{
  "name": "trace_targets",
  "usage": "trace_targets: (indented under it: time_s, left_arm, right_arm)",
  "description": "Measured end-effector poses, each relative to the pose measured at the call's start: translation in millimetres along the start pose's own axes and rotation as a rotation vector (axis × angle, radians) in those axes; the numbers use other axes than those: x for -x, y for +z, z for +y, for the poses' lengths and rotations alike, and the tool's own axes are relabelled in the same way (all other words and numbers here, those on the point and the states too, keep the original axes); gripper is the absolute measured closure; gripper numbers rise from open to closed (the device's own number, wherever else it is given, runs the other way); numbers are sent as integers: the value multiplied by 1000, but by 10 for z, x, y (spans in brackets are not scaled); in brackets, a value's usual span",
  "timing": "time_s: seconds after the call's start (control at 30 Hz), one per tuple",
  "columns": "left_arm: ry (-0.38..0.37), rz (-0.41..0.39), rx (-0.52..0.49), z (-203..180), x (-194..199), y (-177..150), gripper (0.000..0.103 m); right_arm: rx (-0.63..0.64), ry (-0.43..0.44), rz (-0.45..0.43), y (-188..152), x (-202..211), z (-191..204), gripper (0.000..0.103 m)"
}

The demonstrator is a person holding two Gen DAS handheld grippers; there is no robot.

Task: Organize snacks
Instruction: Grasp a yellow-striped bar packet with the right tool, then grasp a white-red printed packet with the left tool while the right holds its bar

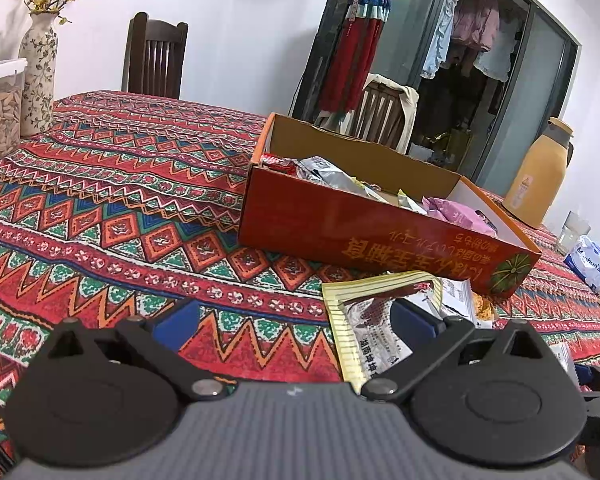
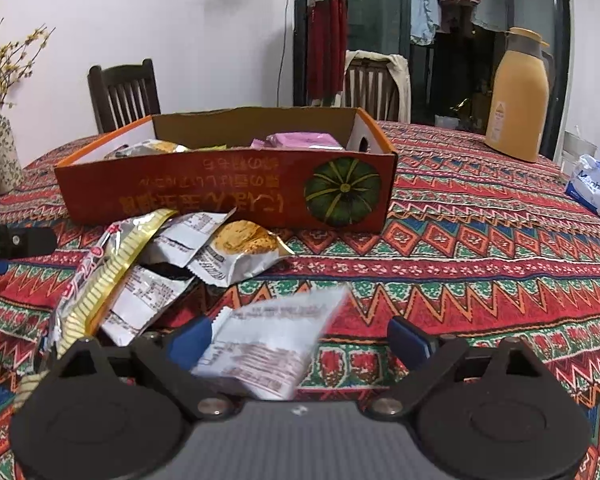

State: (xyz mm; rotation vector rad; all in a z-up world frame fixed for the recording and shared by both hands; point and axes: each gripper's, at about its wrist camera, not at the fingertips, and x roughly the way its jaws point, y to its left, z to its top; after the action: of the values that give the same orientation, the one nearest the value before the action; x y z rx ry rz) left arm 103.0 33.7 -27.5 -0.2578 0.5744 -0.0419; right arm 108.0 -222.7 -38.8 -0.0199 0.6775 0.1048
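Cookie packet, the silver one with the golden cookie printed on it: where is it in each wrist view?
Left wrist: only an orange sliver of the cookie packet shows, lower right, below the box's near wall, behind the gold-striped packet.
Right wrist: left of centre, on the cloth before the box, cookie packet topping the loose pile.
Shared landmark: the green pumpkin picture on the snack box.

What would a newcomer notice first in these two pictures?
First the bright patterned tablecloth covering the table, and the open orange box of snacks at mid-table. A heap of loose snack packets lies just before the box, and a blurred white packet sits between the right gripper's open fingers.
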Motion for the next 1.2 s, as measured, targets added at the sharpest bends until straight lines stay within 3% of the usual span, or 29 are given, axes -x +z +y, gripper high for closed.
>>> trace_targets:
  time_s: [0.17,0.3,0.6,0.77,0.87,1.2]
  left_arm:
    - [1,1,1,0,-2,0,0]
    - [1,1,1,2,-5,-1,0]
    - [16,13,1,0,-34,-3,0]
    - [34,44,-2,-8,-78,13,0]
    - [48,40,-3,-23,-46,21,0]
    - [-27,67,-23,-308,102,-4,0]
  right_arm:
    - [10,37,-11,-10,22,16,24]
    - [15,68,-32,-25,61,36,52]
    - [-29,88,-64,-63,122,-25,79]
    - [-41,93,-87,-93,182,-44,89]
    - [-51,98,-108,-108,241,-70,89]
    - [-75,103,-173,-144,420,-153,89]
